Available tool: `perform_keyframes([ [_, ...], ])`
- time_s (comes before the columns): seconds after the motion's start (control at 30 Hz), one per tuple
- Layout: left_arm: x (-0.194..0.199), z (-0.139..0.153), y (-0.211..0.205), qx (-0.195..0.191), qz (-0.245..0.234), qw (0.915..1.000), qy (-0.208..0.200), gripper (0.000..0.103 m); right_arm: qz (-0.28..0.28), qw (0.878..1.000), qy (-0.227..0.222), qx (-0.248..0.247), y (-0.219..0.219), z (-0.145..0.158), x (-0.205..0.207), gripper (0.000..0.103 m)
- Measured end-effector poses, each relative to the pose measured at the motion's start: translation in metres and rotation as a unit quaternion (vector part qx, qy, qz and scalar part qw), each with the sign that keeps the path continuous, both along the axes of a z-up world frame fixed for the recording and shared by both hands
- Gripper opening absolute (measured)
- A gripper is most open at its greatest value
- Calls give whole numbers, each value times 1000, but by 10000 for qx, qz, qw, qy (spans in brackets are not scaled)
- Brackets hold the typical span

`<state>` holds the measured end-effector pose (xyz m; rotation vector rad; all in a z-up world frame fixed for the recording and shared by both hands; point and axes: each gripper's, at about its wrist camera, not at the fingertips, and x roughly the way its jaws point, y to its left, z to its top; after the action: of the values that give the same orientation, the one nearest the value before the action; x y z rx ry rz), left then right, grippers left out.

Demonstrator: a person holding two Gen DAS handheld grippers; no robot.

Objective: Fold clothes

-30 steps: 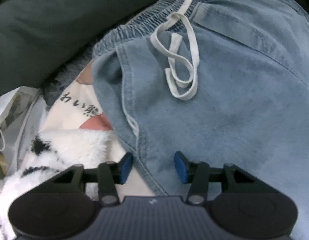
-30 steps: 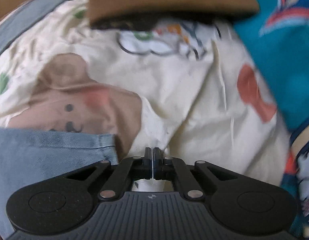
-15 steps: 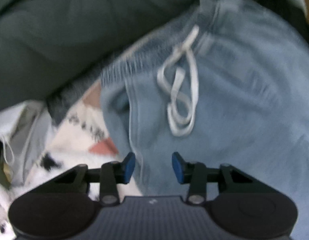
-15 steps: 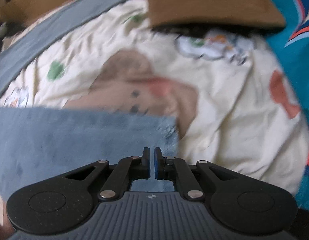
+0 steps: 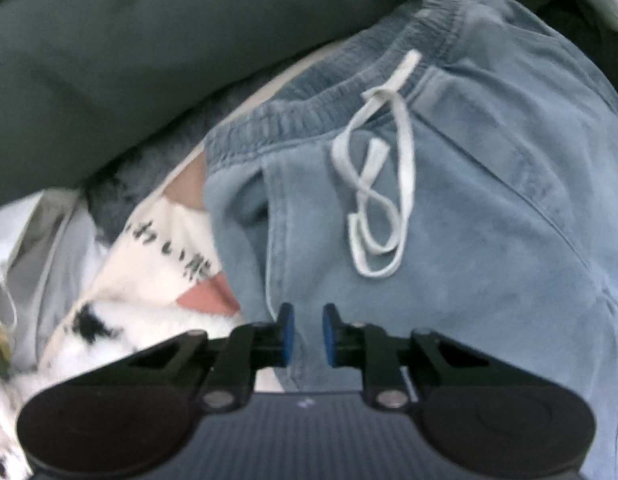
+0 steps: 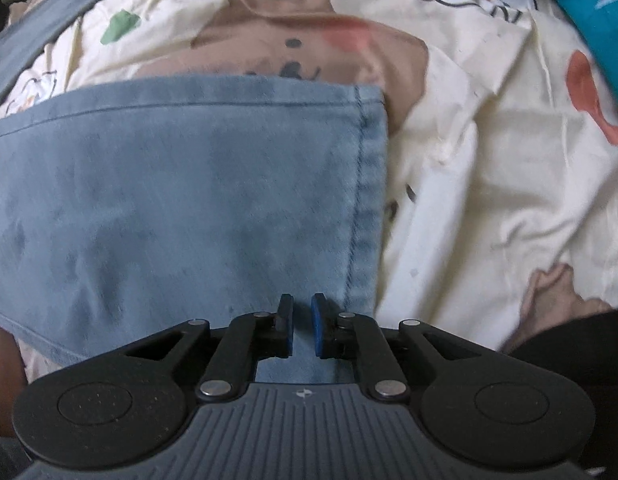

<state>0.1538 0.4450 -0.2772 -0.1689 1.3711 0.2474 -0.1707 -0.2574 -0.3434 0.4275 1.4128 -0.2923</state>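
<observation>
Left wrist view: the left gripper point(image 5: 308, 334) points almost straight down over the blue denim trousers point(image 5: 489, 240). Its jaws are closing. A narrow gap remains between the blue pads point(image 5: 288, 334), and denim shows through the gap; whether the pads press the cloth cannot be told. The side edge of the trousers runs from the pads toward 12 o'clock, up to the elastic waistband point(image 5: 341, 108). A white drawstring point(image 5: 383, 184) lies looped on the denim at 1 o'clock from the gripper. A dark green cushion point(image 5: 149, 48) fills the 10 to 12 o'clock area. A cream bed sheet point(image 5: 165, 252) with black printed characters sits at 9 o'clock, just beside the trouser edge. A white fluffy item point(image 5: 109, 332) with black marks lies at 8 o'clock.

Right wrist view: the right gripper point(image 6: 302, 328) points straight down over the trouser leg point(image 6: 181, 200). Its jaws are opening, with a narrow gap between the pads and nothing gripped. The stitched hem point(image 6: 367, 200) runs from the gripper toward 12 o'clock. The trouser leg lies flat on the cream sheet, whose bear print point(image 6: 293, 40) shows at 12 o'clock. A teal fabric point(image 6: 601, 28) lies at 2 o'clock.
</observation>
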Motion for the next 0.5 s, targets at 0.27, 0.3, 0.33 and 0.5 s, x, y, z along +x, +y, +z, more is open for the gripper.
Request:
perform_keyframes([
  [0.27,-26,11,-14,-238,-413,9988,-102,16,-41,9997,218,127,8,-6,-16,16],
  [0.3,-28,8,-16,-298,-471,9984,-60,17,-48,9996,231,130,10,-8,-17,16],
  [0.33,-30,3,-20,-277,-552,9981,5,18,-77,9996,241,140,11,-9,-17,16],
  [0.5,-37,-26,-23,-141,-546,9981,252,15,-682,9962,212,503,-2,-12,-23,18],
])
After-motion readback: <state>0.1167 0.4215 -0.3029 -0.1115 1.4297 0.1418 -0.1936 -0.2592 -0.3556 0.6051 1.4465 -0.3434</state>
